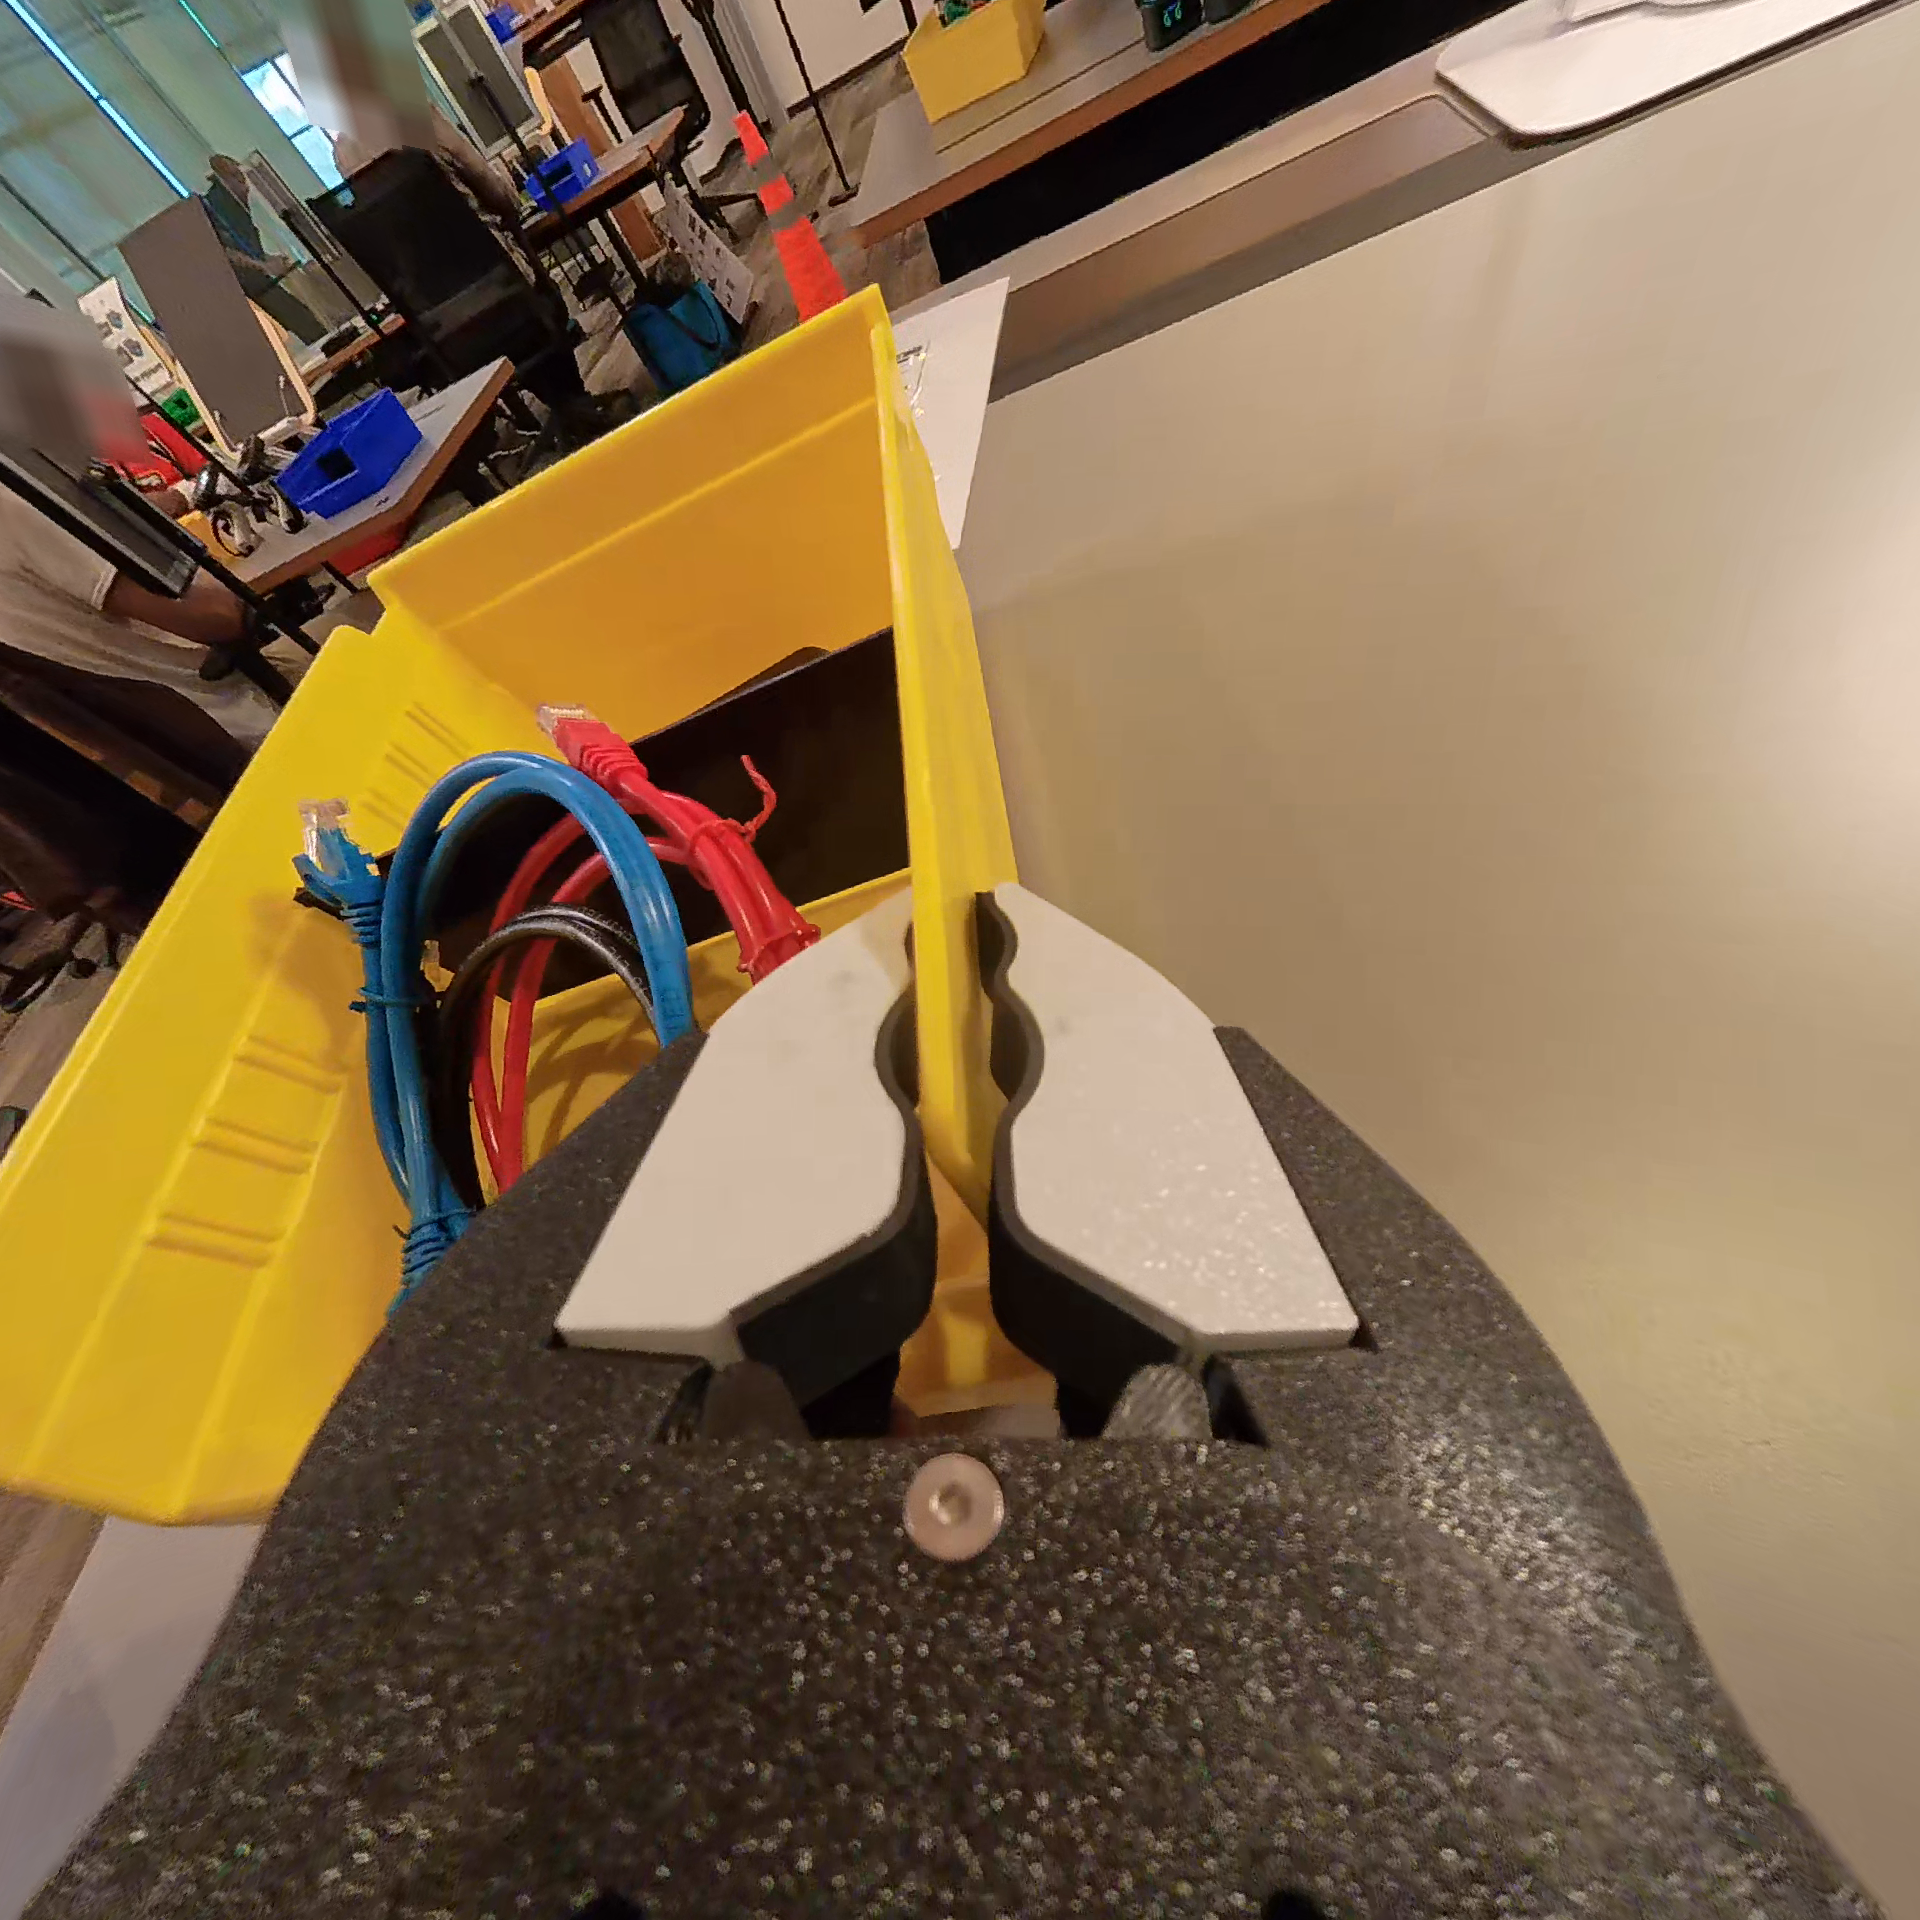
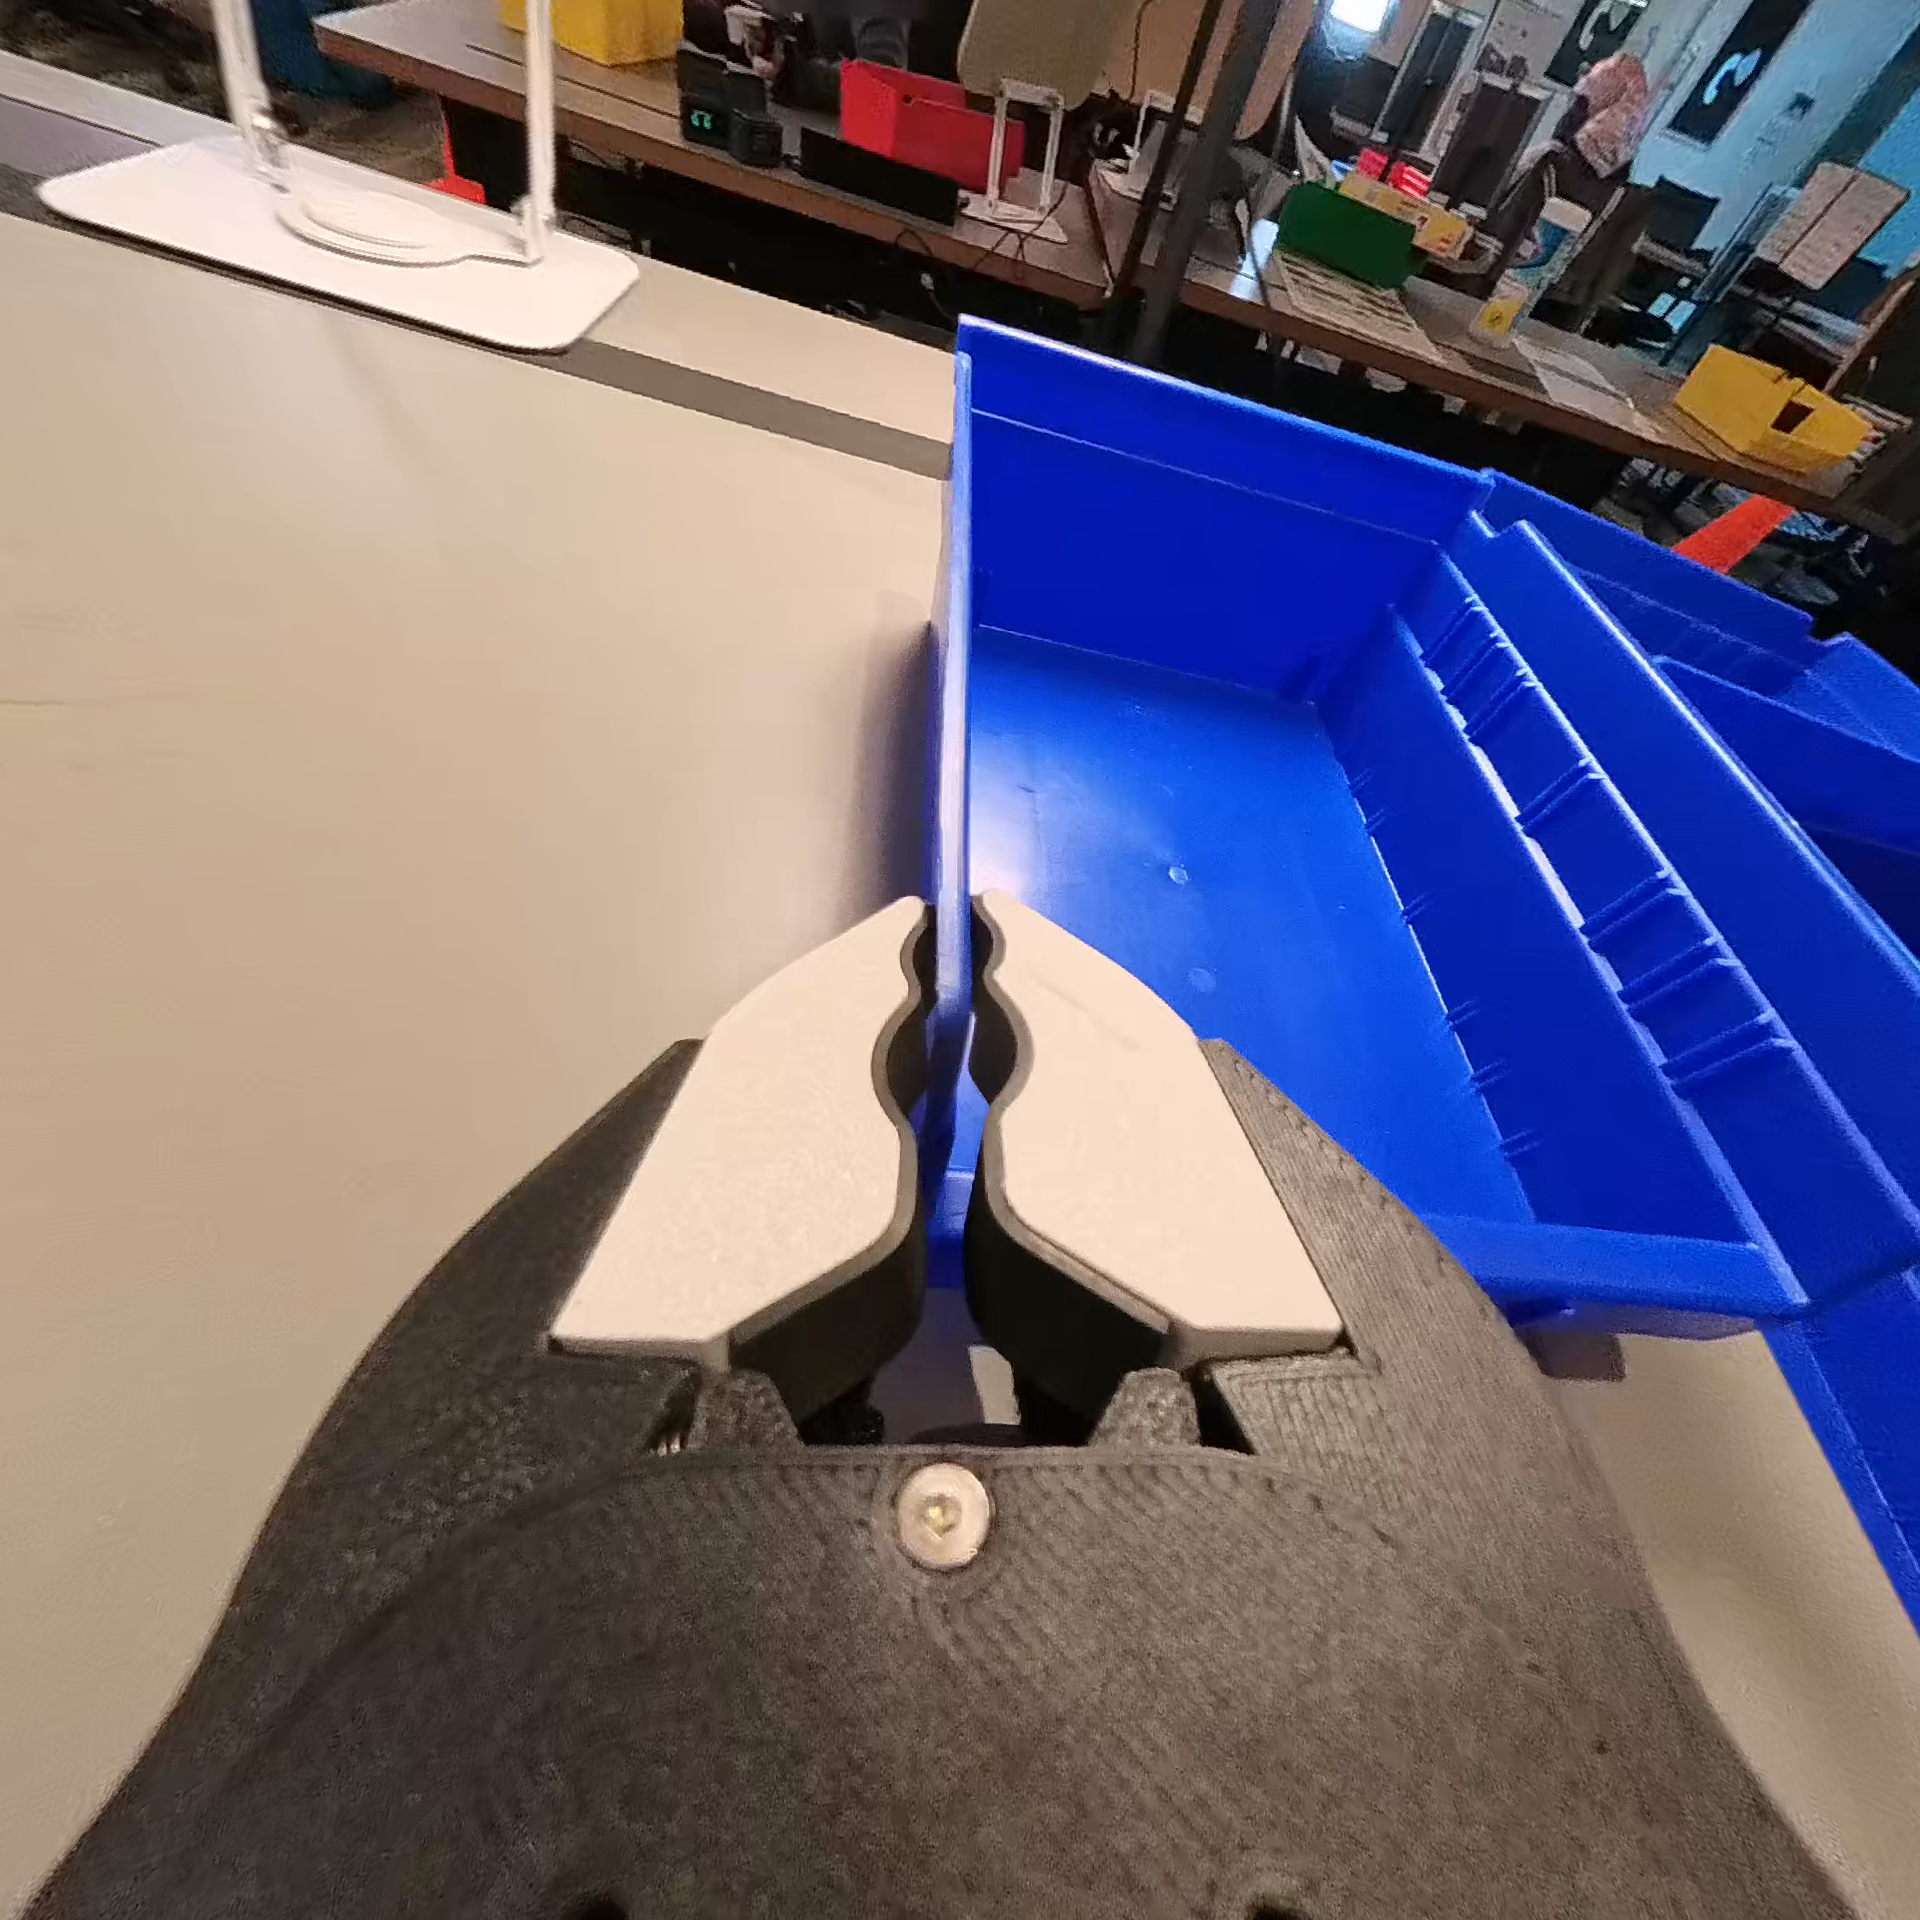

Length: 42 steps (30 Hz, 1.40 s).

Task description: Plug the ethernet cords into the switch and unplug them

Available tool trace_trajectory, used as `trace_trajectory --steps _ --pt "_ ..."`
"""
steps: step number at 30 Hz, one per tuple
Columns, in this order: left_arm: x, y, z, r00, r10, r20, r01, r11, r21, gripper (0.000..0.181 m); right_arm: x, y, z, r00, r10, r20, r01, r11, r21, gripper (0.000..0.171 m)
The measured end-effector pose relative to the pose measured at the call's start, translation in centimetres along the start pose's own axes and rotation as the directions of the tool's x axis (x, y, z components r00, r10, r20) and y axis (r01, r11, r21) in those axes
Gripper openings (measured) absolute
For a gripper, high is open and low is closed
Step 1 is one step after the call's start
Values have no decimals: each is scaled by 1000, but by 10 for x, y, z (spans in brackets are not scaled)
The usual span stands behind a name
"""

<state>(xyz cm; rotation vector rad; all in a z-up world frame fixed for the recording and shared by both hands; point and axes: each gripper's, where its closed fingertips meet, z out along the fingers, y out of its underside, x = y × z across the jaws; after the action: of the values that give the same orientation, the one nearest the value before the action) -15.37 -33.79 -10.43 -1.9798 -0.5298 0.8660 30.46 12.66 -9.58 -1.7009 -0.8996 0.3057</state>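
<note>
We worked at a beige counter (image 2: 416, 727) in a cluttered workshop; our left tool (image 1: 951, 914) pinched the yellow bin's (image 1: 644, 561) wall, our right tool (image 2: 951, 914) pinched the blue bin's (image 2: 1195, 540) wall.

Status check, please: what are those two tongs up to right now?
Left tongs shut on yellow bin wall. Right tongs shut on empty blue bin wall. Cords still in yellow bin.

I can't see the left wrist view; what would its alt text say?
The left gripper is clamped on the side wall of a yellow bin that sits on a pale table. Inside the bin are coiled blue, red and black cords beside a black box.
</note>
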Motion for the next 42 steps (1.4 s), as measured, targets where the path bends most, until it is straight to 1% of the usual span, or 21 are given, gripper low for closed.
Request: trace_trajectory --steps 9,17,19,23,30,34,35,36,39,40,42 --pt "-3 3 -2 1000 -19 -4 19 1000 8 6 19 5 0 999 24 -48 -24 1000 0 3" --pt "-19 8 4 1000 14 -4 -14 1000 27 6 27 5 7 998 28 -61 -28 1000 -4 3" --pt "-24 10 4 1000 1 -14 -1 1000 31 6 28 6 6 998 31 -62 -32 999 -7 3" --pt "-31 12 8 999 45 -26 -44 998 38 6 28 6 4 997 27 -69 -27 1000 -10 3" --pt "-43 12 19 997 37 -62 -34 998 53 6 27 8 -2 998 17 -66 -18 1000 -15 3" --pt "-46 12 24 996 39 -80 -36 999 40 6 28 9 -3 999 6 -49 -6 1000 -9 4" --pt "-46 11 23 996 41 -84 -38 999 35 7 28 9 -4 999 -1 -45 1 1000 -13 4" --pt "-45 6 19 995 36 -97 -31 998 57 14 26 9 -6 999 -3 -32 2 1000 -13 6" --pt "-44 -18 -7 982 -17 -186 40 992 122 32 18 5 -25 1000 4 30 -4 1000 0 22" --pt "-50 -25 -16 981 -33 -189 60 988 139 36 17 2 -34 999 -6 35 6 1000 4 25" --pt "-71 -32 -24 987 -67 -149 87 987 132 35 12 -7 -50 998 -20 56 18 999 40 26"
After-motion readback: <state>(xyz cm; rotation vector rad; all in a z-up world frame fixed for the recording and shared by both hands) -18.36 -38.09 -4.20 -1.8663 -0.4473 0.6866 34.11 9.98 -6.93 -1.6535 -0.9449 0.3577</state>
